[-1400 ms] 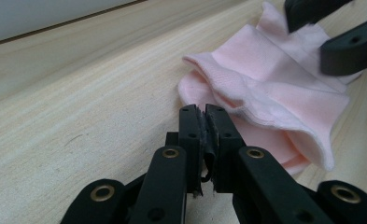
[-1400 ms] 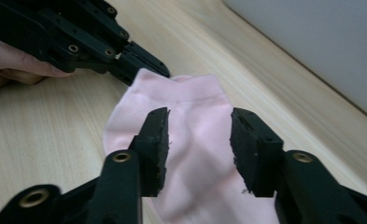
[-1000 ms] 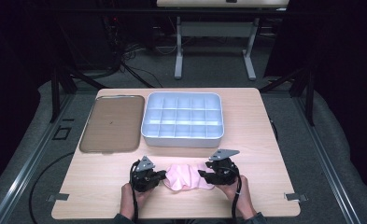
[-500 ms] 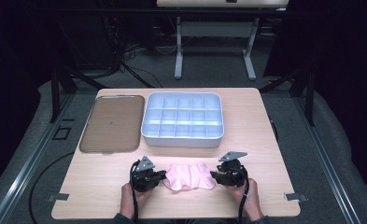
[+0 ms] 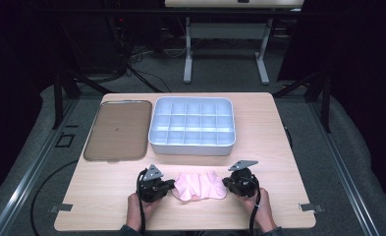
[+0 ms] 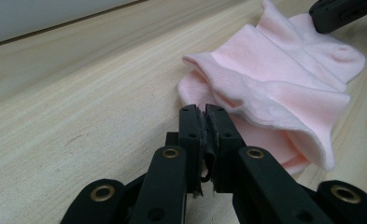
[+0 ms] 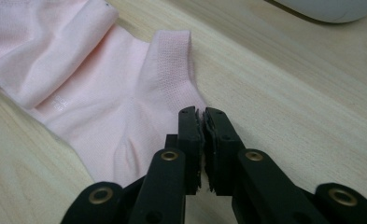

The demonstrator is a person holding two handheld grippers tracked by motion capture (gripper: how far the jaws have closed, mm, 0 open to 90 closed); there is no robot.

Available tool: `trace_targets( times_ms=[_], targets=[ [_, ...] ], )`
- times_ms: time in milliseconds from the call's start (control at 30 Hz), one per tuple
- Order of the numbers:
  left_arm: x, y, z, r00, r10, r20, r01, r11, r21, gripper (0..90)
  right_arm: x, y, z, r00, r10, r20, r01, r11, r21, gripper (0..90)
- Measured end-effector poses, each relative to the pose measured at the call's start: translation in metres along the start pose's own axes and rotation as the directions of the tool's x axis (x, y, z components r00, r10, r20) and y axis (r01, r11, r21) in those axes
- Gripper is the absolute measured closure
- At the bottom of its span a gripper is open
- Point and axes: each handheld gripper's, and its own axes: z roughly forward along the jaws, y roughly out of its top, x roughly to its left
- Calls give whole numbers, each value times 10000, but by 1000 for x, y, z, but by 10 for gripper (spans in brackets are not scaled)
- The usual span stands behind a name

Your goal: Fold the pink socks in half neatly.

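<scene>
The left hand-held gripper (image 6: 204, 109) has its jaws pinched tight on the edge of a pink sock (image 6: 284, 79). Sock's rumpled on the wooden counter (image 6: 78, 102), with the other hand-held gripper (image 6: 344, 13) at its far end.

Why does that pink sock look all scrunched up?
The pink sock lies bunched and rumpled on the table, not flat. The left tool and right tool are at its two ends. Nothing looks spilled or broken.
</scene>
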Motion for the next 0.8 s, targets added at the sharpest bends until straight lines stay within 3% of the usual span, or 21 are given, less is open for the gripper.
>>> trace_targets(
  times_ms=[167,433,800],
  targets=[
    [0,0,0,10000,-20,3,20,10000,7,853,0,1,-3,10000,-35,21,35,9999,103,881],
    [1,0,0,9999,-87,65,87,10000,43,853,2,5,-18,9996,114,-242,-128,9984,-548,882],
    [0,0,0,10000,-64,29,64,10000,10,854,10,18,-32,9985,-95,-548,48,9963,-857,883]
  ],
)
